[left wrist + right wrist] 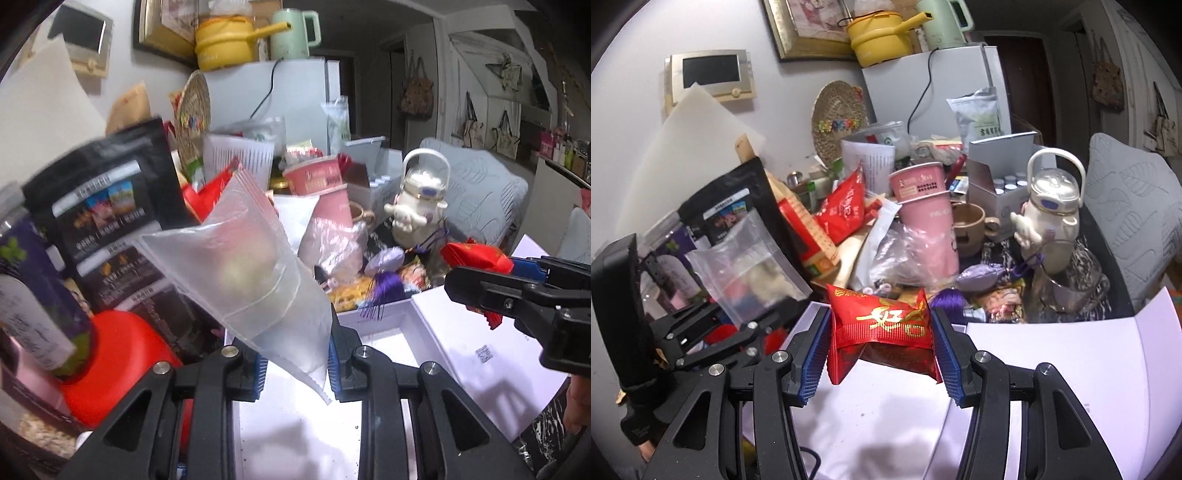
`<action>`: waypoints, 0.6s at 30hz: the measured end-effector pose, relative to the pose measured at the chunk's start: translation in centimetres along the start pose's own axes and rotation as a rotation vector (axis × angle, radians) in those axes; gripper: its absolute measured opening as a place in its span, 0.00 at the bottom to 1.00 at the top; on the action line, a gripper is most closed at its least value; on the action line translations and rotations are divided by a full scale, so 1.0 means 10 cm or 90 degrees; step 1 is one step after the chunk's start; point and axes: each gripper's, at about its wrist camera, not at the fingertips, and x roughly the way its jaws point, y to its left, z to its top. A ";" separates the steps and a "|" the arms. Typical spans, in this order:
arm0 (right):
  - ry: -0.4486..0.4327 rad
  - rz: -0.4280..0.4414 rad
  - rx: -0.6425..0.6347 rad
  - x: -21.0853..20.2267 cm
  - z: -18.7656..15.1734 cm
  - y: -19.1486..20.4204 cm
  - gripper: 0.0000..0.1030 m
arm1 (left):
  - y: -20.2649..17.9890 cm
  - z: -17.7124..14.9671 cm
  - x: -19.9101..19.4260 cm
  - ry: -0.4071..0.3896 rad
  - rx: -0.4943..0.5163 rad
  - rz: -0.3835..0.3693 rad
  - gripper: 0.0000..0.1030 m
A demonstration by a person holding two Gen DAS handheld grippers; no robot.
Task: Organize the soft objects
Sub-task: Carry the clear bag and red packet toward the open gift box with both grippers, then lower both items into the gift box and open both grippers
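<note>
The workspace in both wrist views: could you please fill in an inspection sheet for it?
Surface: white box open below both grippers, on a dark patterned table.
Job's things: clear plastic bag and red packet, both held in the air.
Clutter: pink cups, black pouch, kettle-shaped bottle, glass, tan mug, crowded together.
Grippers: left gripper shut on the bag; right gripper shut on the packet.
Cables: black cord down the white fridge.
Surroundings: yellow pot, grey cushion.

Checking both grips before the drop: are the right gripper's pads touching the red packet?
Touching. The right wrist view shows both pads pressed against the red packet.
</note>
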 end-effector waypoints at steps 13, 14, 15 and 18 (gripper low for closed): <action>0.076 -0.024 -0.017 0.46 -0.17 0.01 0.52 | -0.04 -0.21 0.51 0.110 0.015 0.037 0.25; 0.082 -0.025 -0.014 0.49 -0.17 0.00 0.53 | -0.04 -0.22 0.55 0.119 0.015 0.041 0.25; 0.086 -0.030 -0.014 0.52 -0.18 -0.01 0.54 | -0.04 -0.23 0.59 0.128 0.012 0.040 0.25; 0.102 -0.029 -0.007 0.57 -0.20 -0.04 0.56 | -0.01 -0.25 0.69 0.156 -0.006 0.038 0.25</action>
